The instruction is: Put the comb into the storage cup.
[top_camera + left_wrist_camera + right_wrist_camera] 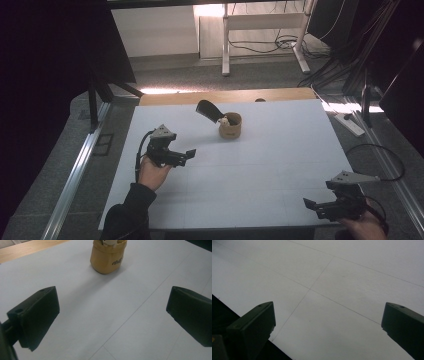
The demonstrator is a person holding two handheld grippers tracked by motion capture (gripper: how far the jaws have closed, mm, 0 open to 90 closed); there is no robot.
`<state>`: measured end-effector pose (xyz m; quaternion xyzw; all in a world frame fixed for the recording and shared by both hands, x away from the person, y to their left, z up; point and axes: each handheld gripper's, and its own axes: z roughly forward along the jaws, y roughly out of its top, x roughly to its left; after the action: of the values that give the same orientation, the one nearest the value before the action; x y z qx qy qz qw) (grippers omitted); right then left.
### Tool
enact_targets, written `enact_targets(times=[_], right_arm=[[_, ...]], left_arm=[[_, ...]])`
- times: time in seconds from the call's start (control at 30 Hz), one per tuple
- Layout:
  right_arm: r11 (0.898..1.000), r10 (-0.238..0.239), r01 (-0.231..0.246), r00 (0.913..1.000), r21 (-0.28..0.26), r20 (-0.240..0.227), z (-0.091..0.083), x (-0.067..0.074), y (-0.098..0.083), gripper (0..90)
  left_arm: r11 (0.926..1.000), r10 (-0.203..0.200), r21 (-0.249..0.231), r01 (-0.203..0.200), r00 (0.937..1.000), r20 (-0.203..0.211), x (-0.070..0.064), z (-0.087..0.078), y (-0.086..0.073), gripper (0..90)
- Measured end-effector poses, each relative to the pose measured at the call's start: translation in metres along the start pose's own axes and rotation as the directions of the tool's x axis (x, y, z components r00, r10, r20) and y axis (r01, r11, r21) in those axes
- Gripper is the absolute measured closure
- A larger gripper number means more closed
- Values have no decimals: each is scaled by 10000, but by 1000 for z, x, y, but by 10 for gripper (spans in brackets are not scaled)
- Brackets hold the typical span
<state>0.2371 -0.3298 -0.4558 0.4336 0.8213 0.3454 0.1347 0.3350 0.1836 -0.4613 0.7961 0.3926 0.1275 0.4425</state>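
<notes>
1. Left gripper [190, 154]: sits at centre left of the high view, held in the person's left hand [152, 172] over the white tabletop [260, 165]. Its fingers [37, 315] stand wide apart and hold nothing; in the left gripper view bare tabletop fills the gap between them.
2. Tan pouch [230, 126]: stands upright on the tabletop at upper centre of the high view, near the far wooden edge. A black scoop-like piece [208, 110] leans out of its mouth toward the upper left. In the left gripper view the pouch [107, 257] is at top centre, well apart from the fingers, with dark lettering on its side.
3. Right gripper [311, 205]: sits at lower right of the high view, near the tabletop's near edge, well apart from the pouch. Its fingers [253, 327] are spread wide and empty.
</notes>
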Motion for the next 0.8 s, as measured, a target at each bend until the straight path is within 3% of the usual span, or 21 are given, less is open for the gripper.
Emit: enact_targets(times=[0.8], right_arm=[[10000,-4,4,10000,0,11,0,0,0,0]], left_arm=[[9998,-107,167,110,9998,-187,-11,-29,-27,0]])
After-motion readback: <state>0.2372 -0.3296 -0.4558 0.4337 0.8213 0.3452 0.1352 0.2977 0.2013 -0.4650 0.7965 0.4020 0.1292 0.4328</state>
